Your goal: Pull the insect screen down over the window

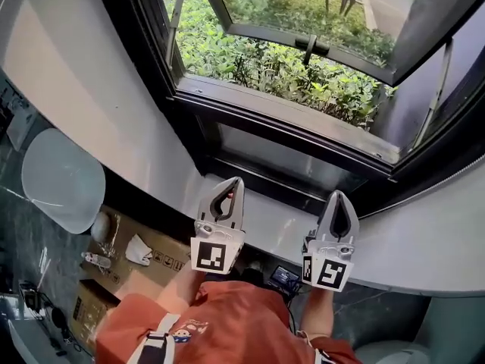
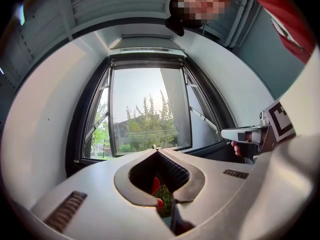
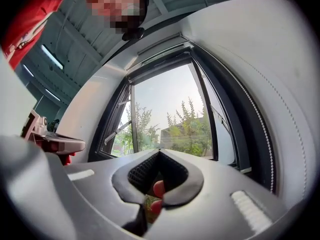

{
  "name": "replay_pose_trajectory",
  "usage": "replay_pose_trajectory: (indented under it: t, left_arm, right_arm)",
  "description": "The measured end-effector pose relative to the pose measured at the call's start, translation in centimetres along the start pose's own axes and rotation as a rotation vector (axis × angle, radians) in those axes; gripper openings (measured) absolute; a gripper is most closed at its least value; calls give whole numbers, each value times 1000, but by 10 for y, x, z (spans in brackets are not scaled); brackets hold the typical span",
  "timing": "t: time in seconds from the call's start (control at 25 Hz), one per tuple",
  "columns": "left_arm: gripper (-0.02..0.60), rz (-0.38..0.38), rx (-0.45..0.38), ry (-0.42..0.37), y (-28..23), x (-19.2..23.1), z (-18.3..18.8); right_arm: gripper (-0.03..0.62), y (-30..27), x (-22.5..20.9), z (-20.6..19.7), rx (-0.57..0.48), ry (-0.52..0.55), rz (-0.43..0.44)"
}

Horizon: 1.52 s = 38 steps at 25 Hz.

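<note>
Head view: overhead, facing steeply down; window (image 1: 288,108) at 12 o'clock, left gripper (image 1: 233,182) and right gripper (image 1: 339,196) close at 6 o'clock.
Left gripper view: low, facing along its jaws at the window.
Right gripper view: likewise.
Shared: window in all three views; opposite gripper at 3 and 9 o'clock.

No word or number can be read anywhere. The only signs are black-and-white square markers on the cubes of the left gripper (image 1: 231,180) and the right gripper (image 1: 339,194), and, at eight o'clock in the head view, small black handling symbols on a cardboard box (image 1: 129,279), too small to tell apart
</note>
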<state>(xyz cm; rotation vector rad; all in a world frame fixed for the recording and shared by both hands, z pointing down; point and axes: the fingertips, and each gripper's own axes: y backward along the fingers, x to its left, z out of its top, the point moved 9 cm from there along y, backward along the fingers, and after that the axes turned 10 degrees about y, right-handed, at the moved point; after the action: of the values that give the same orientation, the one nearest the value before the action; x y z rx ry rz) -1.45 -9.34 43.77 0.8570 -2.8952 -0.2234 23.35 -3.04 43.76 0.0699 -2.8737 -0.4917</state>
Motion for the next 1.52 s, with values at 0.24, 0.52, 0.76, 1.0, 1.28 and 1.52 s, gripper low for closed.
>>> replay_pose_trajectory:
  t: [0.24,0.52,0.76,1.0,1.28,1.52]
  left_arm:
    - [5,-13,7,12,-19,8,-5]
    - [5,-47,-9,39,-36,20,-6]
    - [5,-74,-25,61,-53,33,-5]
    - [5,-90,-31,75,-65,42,-6]
    - [5,-96,-44,73,-73,49,-1]
    - [5,-104,-82,66,-80,57,9]
  right_arm:
    - [9,-13,-4,-6,20,12,-20]
    - [9,-27,0,-2,20,46,-53]
    - [9,-41,2,2,14,77,-79]
    - [9,-52,5,3,14,96,-90]
    - [9,-65,7,4,-6,100,-95]
    - [9,-77,9,13,-46,119,-96]
